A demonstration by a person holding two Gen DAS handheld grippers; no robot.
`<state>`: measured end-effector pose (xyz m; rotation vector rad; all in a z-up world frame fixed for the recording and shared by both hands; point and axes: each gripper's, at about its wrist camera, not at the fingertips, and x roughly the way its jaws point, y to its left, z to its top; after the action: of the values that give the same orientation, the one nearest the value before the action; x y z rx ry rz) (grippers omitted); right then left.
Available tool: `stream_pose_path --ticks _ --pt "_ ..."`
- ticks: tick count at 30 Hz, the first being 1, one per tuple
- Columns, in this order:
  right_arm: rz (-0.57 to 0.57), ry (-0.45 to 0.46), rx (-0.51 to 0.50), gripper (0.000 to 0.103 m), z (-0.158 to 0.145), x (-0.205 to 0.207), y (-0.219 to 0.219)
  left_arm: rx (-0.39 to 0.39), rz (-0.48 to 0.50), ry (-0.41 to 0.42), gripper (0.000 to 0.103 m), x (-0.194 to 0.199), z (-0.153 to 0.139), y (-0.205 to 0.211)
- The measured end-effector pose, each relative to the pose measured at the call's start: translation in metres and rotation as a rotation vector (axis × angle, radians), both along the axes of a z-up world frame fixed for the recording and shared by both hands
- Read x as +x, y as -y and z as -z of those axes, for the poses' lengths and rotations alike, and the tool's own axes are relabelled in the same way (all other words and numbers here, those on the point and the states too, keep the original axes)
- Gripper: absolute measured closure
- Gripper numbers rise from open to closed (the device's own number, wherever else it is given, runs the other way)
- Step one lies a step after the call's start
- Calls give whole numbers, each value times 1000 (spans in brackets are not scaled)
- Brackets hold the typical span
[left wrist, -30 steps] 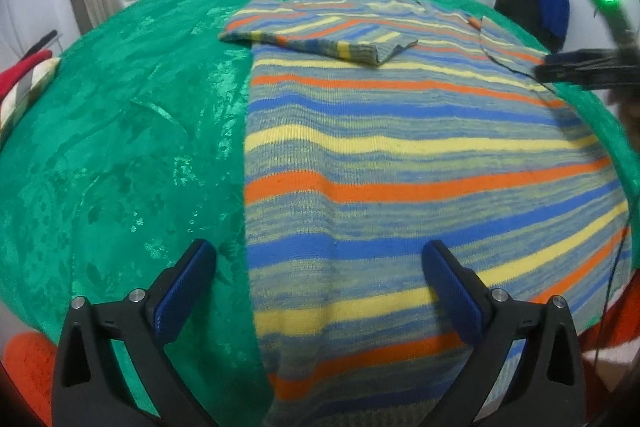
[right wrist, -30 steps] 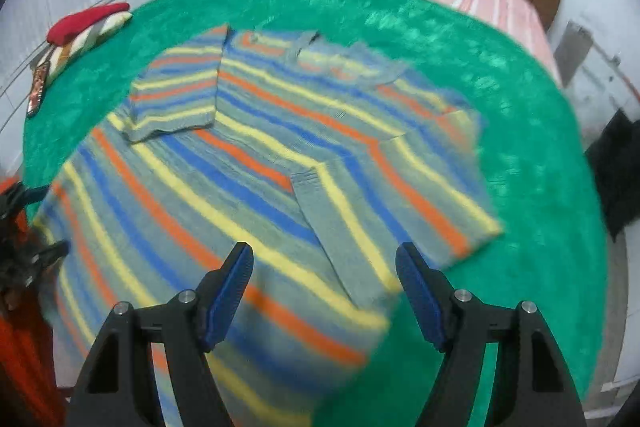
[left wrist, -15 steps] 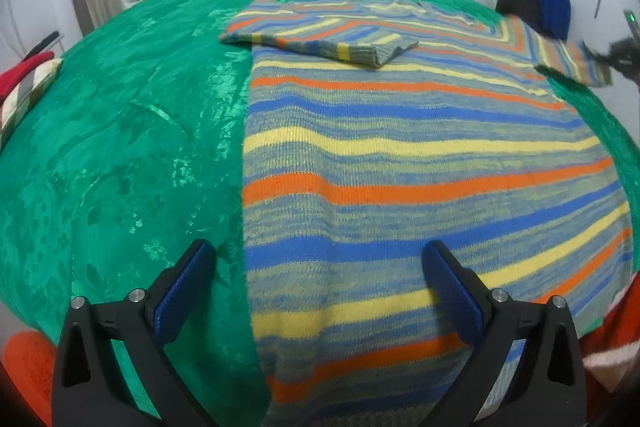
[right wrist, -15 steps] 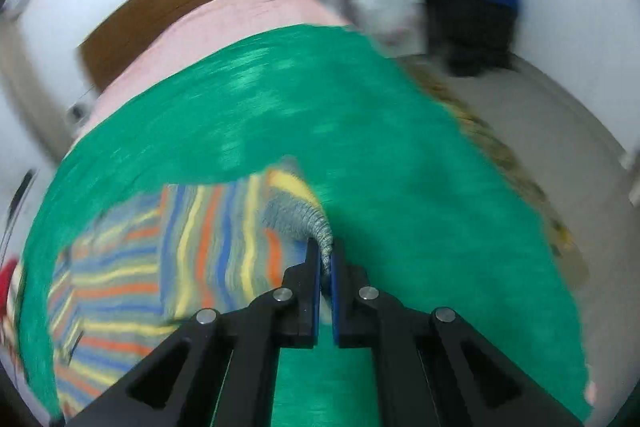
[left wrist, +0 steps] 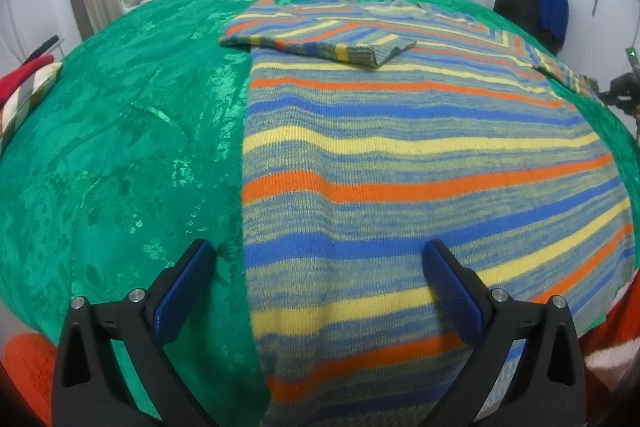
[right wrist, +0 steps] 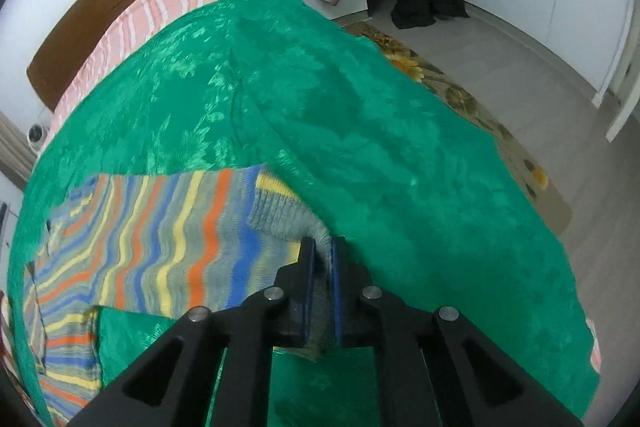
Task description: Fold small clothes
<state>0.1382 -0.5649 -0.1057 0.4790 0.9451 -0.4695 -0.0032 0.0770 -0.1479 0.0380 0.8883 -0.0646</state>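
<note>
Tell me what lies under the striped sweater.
The striped sweater lies spread on a green bedspread, which shows all around it. Its left sleeve is folded on top. Whatever is beneath the sweater's middle is covered.

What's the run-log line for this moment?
phase: sleeve fold | right gripper: shut on sleeve cuff | left gripper: open above sweater hem | other sleeve: folded

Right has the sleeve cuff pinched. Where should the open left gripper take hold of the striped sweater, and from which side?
Take the striped sweater at its bottom hem, at the corner on its straight left edge. That edge lies flat on the green bedspread right between the open left gripper fingers. Come in low from the near side, one finger sliding under the hem. The right gripper holds the sleeve cuff.
</note>
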Motion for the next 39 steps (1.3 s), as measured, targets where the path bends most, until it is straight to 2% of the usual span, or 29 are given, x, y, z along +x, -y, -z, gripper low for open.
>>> stream_pose_path --ticks 3,7,8,9,10,11,12,13,15,16,18,22,29,31,34,36,39 --pt "29 34 -1 88 -16 -14 7 2 -4 2 0 0 0 0" --pt "-126 93 72 88 -29 -11 -19 5 -12 7 0 -1 0 2" --pt "-163 99 86 85 -28 -10 -26 6 -12 8 0 -1 0 2" --pt "-191 93 97 78 -23 -9 -34 5 -13 8 0 -2 0 2" --pt "-207 69 102 70 -15 -8 -39 3 -13 9 0 -2 0 2" --pt "-209 13 89 69 -2 -9 -42 2 -12 10 0 -3 0 2" --pt "-196 -28 66 74 8 -12 -43 1 -9 11 0 -3 0 2" --pt "-183 -33 44 84 13 -19 -42 1 -8 11 0 -4 1 1" --pt "-152 -8 11 86 9 -33 -40 5 -7 9 0 -5 1 2" --pt "-138 -4 -12 79 5 -40 -43 10 -7 11 0 -5 1 2" --pt "-127 0 -99 74 -7 -55 -53 25 -8 11 0 -5 1 5" --pt "-192 76 -162 50 -27 -90 -84 47 -10 12 0 -6 1 9" --pt "-311 172 -192 46 -23 -132 -163 49 19 -7 1 -5 -3 8" --pt "-340 179 -213 45 -16 -138 -184 49 24 -12 1 -7 -12 7" --pt "-386 180 -253 45 -5 -149 -212 8 47 76 1 -14 -50 5" --pt "-416 191 -276 45 0 -157 -225 -11 91 129 1 -5 -84 7" --pt "-449 219 -290 45 3 -161 -238 2 187 165 1 25 -118 18"
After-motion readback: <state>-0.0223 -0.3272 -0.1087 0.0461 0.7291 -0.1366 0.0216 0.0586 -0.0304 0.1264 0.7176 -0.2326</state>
